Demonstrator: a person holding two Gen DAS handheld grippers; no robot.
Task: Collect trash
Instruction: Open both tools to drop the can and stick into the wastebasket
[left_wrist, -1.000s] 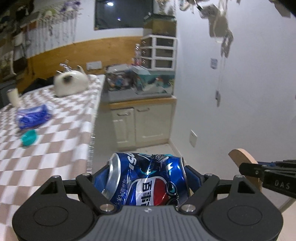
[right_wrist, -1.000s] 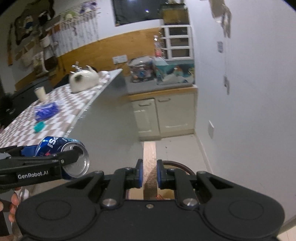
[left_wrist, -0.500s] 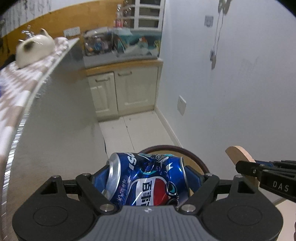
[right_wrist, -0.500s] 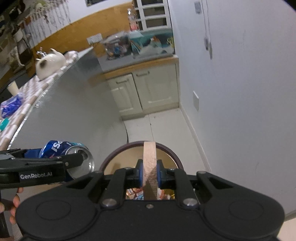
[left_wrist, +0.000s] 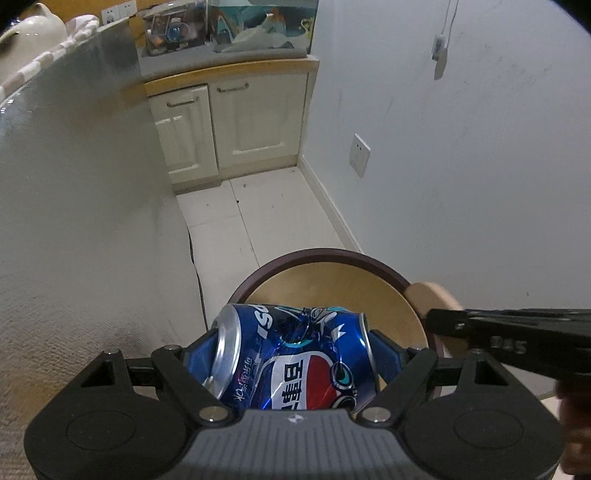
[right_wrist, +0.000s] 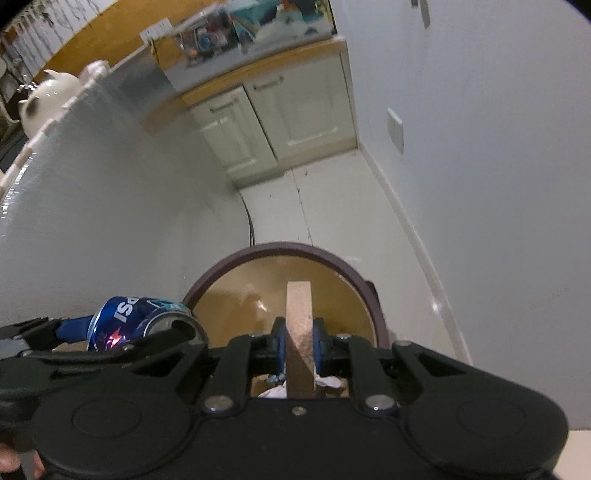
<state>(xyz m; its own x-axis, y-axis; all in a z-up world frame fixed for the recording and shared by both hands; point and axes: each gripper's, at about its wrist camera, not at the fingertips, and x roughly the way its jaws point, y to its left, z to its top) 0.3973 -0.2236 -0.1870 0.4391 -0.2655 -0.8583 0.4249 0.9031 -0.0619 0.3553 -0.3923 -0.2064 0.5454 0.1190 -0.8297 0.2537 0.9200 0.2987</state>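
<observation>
The left gripper (left_wrist: 295, 354) clamps a dented blue Pepsi can (left_wrist: 295, 354) sideways over the dark-rimmed round bin (left_wrist: 325, 254), the right gripper (right_wrist: 299, 347) beside it pinches a flat round wooden lid (right_wrist: 298, 332) on edge, and cream cabinet doors (left_wrist: 229, 125) stand beyond.

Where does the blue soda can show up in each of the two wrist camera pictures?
Left wrist view: the blue soda can sits bottom centre, lying sideways, clamped in the left gripper, in front of the round bin.
Right wrist view: the can is at lower left, beside the bin's dark rim.
Shared landmark: the cream cabinet doors.
</observation>
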